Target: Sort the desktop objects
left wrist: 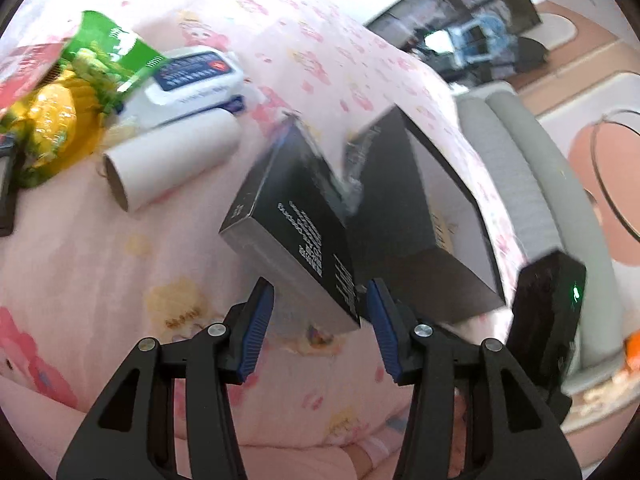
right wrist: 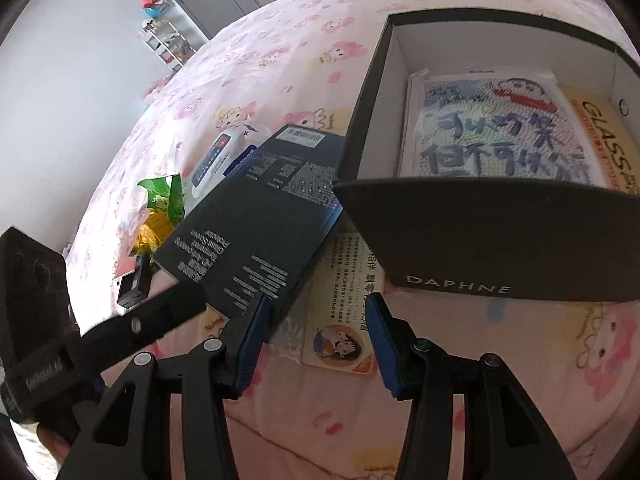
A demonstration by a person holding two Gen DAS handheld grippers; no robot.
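Note:
A slim black box with white print [left wrist: 296, 224] hangs tilted above the pink sheet, one end between the pads of my left gripper [left wrist: 320, 328]. In the right wrist view the left gripper's finger [right wrist: 160, 316] is clamped on the near corner of this box [right wrist: 256, 224]. Beside it stands an open black DAPHNE box [right wrist: 500, 240] holding a printed cloth [right wrist: 500, 128] and a yellow pack [right wrist: 616, 136]; it also shows in the left wrist view [left wrist: 420, 240]. My right gripper [right wrist: 316, 340] is open and empty above a card [right wrist: 344, 312].
A cardboard tube [left wrist: 172, 160], a white wipes pack [left wrist: 196, 80] and green and yellow snack bags [left wrist: 72, 96] lie at the left. A small black device [right wrist: 134, 284] lies by the bags. The bed edge and a grey chair [left wrist: 528, 184] are at the right.

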